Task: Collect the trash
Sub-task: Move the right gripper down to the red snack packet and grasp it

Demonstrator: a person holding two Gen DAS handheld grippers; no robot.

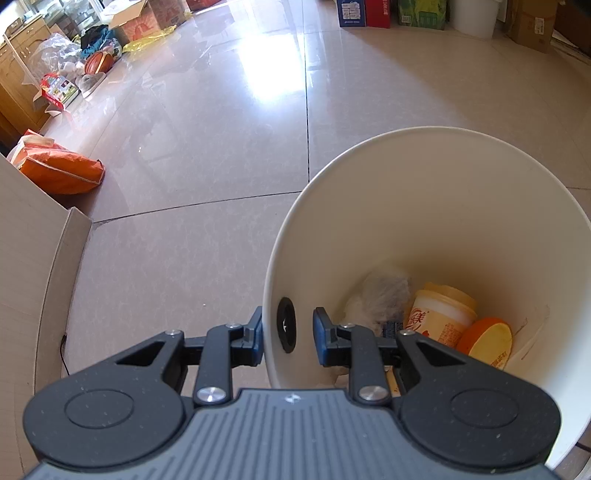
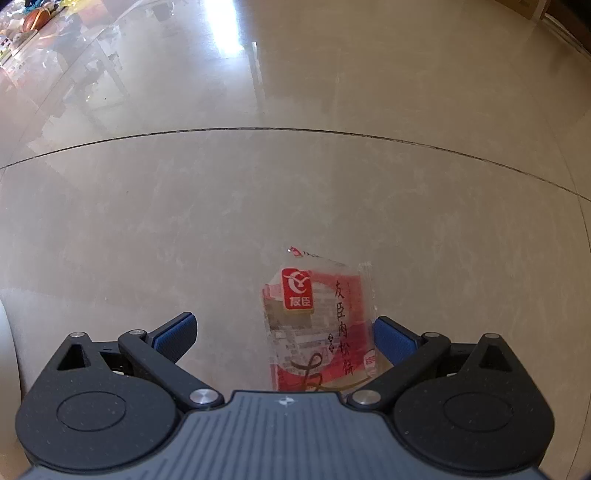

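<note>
In the left wrist view a white trash bin (image 1: 461, 206) is tilted toward the camera. Inside lie a yellow cup (image 1: 439, 317), an orange lid (image 1: 487, 341) and crumpled clear plastic (image 1: 384, 291). My left gripper (image 1: 287, 339) straddles the bin's near wall, one finger outside and one inside, shut on the wall at a black round fitting (image 1: 286, 325). In the right wrist view a red and clear snack wrapper (image 2: 317, 325) lies flat on the tiled floor. My right gripper (image 2: 284, 336) stands open around it, with the wrapper close to the right fingertip (image 2: 393, 339).
A cardboard box (image 1: 33, 266) stands at the left, an orange bag (image 1: 62, 170) beyond it. Boxes, bags and a basketball (image 1: 98, 62) line the far left wall; cartons and a white bucket (image 1: 474, 16) stand at the back. Glossy tile floor (image 1: 207, 122) spreads between.
</note>
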